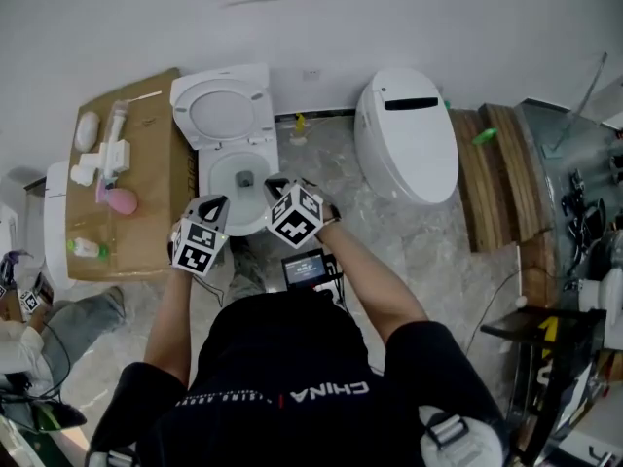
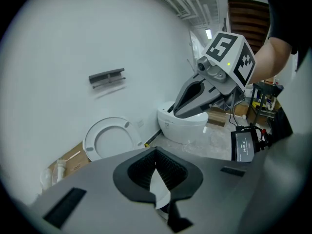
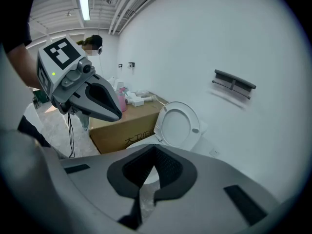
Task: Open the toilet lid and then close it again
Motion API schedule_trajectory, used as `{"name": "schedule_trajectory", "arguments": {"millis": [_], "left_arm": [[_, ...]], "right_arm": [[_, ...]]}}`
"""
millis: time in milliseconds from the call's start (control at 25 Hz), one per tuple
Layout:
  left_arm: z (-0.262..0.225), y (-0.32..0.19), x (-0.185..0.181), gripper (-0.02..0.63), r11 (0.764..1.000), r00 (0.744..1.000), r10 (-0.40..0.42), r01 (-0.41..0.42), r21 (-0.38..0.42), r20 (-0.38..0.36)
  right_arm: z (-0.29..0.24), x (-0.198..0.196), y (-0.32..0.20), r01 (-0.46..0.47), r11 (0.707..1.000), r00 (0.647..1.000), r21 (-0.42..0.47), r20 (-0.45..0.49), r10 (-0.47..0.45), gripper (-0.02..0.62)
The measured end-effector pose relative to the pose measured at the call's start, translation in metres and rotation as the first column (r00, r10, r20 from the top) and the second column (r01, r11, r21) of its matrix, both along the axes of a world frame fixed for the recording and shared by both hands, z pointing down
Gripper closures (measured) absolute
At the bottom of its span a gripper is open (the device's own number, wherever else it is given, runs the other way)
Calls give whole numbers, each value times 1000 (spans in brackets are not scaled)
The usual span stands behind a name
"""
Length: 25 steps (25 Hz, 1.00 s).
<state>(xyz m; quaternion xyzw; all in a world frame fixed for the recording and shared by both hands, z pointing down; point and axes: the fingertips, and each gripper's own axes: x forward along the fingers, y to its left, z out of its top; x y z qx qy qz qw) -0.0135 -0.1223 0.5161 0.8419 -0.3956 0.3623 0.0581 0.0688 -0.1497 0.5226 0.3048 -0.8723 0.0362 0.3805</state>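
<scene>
1. Closure on both sides: left gripper (image 2: 156, 154) with fingers pressed together and pinching nothing; right gripper (image 3: 155, 151) likewise, shut on air.
2. Shown by the head view alone: both grippers side by side at frame centre, over the front of the toilet bowl (image 1: 239, 178), marker cubes turned up toward the camera, forearms running down to the lower edge.
3. Just beyond the tips, the toilet lid (image 1: 226, 113): raised, leaning back against the wall, well apart from both grippers. Placed above centre-left in the head view, lower left in the left gripper view, right of centre in the right gripper view.
4. Cross-glimpses: right gripper at upper right of the left gripper view, left gripper at upper left of the right gripper view, each with jaws together.
5. Given by the left gripper view but not the right: second toilet (image 2: 183, 126) with lid down at centre right, and small screen (image 2: 242, 145) at right.
6. Given by the right gripper view but not the left: side print on the cardboard box (image 3: 122, 130) beside the bowl, pink bottle (image 3: 121, 100) standing on it.
7. Farther out, dark wall rail (image 3: 234, 82) above the lid, caught at the top edge of the head view.
</scene>
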Motion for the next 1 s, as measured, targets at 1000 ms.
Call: {"name": "schedule_trajectory", "arguments": {"millis": [1000], "left_arm": [[7, -214, -96, 595, 989, 992, 109, -115, -95, -67]], "right_arm": [[4, -101, -194, -72, 995, 993, -67, -98, 65, 581]]}}
